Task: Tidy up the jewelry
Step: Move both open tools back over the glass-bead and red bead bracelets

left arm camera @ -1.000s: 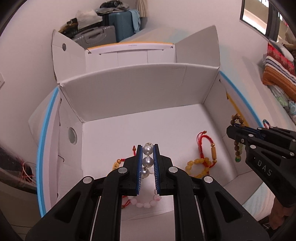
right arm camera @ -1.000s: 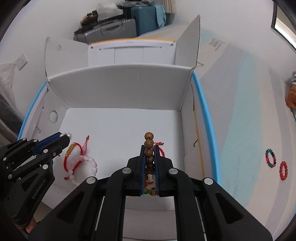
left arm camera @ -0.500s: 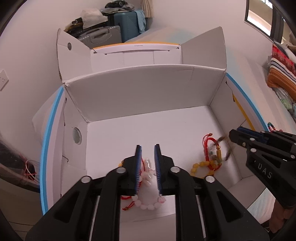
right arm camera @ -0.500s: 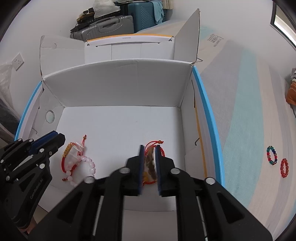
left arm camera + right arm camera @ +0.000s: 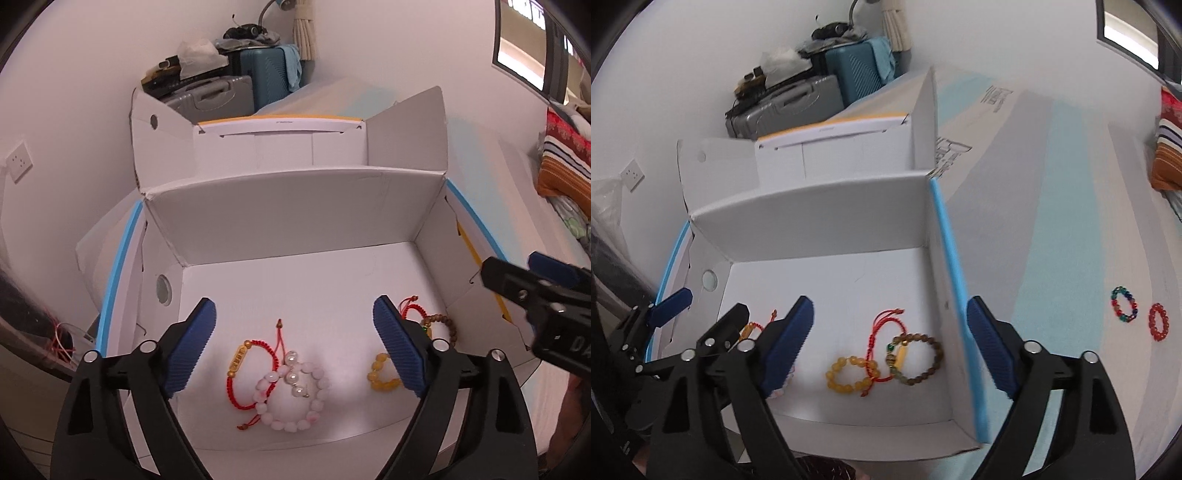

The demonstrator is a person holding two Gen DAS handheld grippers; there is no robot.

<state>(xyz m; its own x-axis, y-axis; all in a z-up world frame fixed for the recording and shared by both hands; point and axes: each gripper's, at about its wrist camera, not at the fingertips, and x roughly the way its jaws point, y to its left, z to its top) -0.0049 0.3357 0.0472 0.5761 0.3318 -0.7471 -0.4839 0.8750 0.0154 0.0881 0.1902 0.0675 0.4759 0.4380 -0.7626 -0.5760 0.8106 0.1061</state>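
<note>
We have just let go: the left hand-held gripper [image 5: 293, 338] and right hand-held gripper [image 5: 890, 339] both gape wide, empty. The pearl strand [image 5: 296, 374] and wooden bead bracelet [image 5: 919, 358] now lie in the box [image 5: 295, 206]; two bracelets [image 5: 1141, 314] wait at three o'clock.

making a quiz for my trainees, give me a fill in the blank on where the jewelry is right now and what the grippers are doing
1. The left gripper and the right gripper both stand ____.
2. The pearl strand lies on top of the ____ bead bracelet.
3. The brown wooden bracelet lies ____ the white box.
4. Outside the box, on the bedspread, lie ____ bracelets: a multicolored one and a red one.

Missing words: open; pink; inside; two
</note>
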